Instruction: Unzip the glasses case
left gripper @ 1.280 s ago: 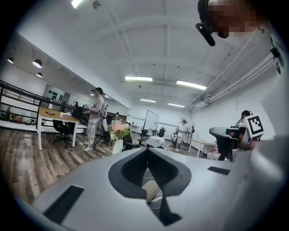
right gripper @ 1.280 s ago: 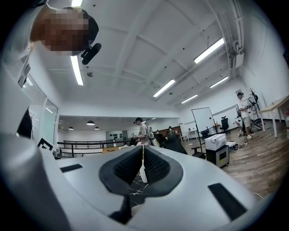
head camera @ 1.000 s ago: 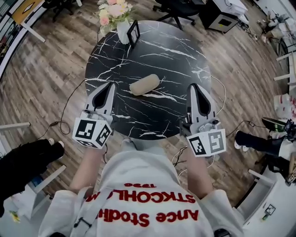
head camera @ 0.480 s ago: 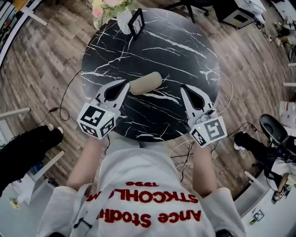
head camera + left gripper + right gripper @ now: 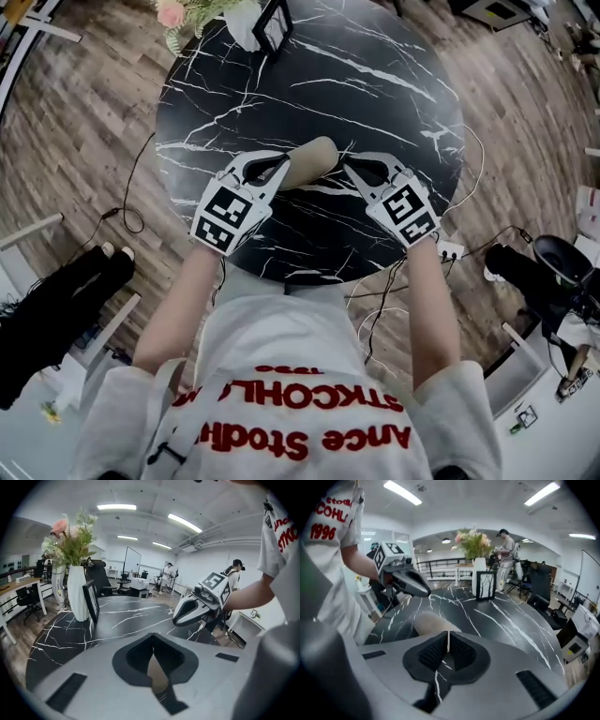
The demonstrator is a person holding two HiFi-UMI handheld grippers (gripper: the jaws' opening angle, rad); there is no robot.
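Observation:
A beige oblong glasses case (image 5: 307, 159) lies flat near the middle of the round black marble table (image 5: 384, 103). My left gripper (image 5: 281, 163) is shut, with its tips at the case's left end. My right gripper (image 5: 345, 165) is also shut, its tips a little off the case's right end. In the left gripper view the closed jaws (image 5: 152, 638) point at the case (image 5: 157, 679), and the right gripper (image 5: 177, 620) hangs beyond it. The right gripper view shows closed jaws (image 5: 448, 638) just short of the case (image 5: 430, 622), with the left gripper (image 5: 426, 592) across from it. Nothing is held.
A white vase of flowers (image 5: 211, 14) and a small black picture frame (image 5: 274, 26) stand at the table's far edge. Cables trail over the wooden floor (image 5: 122, 211) around the table. People (image 5: 506, 559) stand at desks in the background.
Both grippers have come down and forward from the table's near edge and turned inward, so their tips now flank the case's two ends. Both stayed shut.

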